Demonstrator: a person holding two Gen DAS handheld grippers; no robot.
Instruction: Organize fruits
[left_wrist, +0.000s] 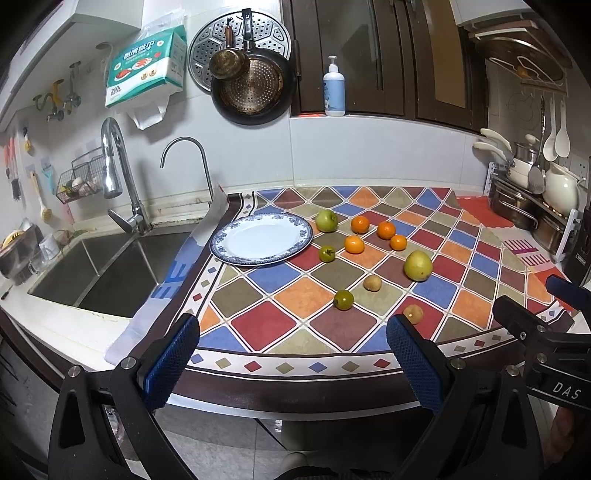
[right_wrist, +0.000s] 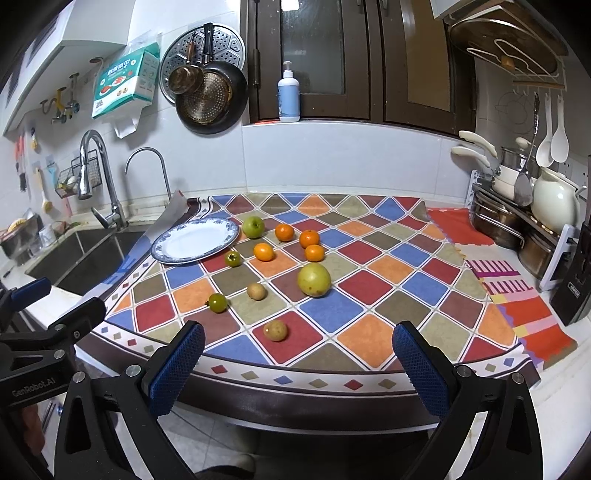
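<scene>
A white plate with a blue rim lies empty on the patterned cloth near the sink. Right of it lie a green apple, several oranges, two small green fruits, a large yellow-green fruit and two small brown fruits. My left gripper is open and empty at the counter's front edge. My right gripper is open and empty beside it, to the right.
A steel sink with taps lies left of the cloth. Pots, a white jug and utensils stand on a rack at the right. A soap bottle stands on the back ledge. Pans hang on the wall.
</scene>
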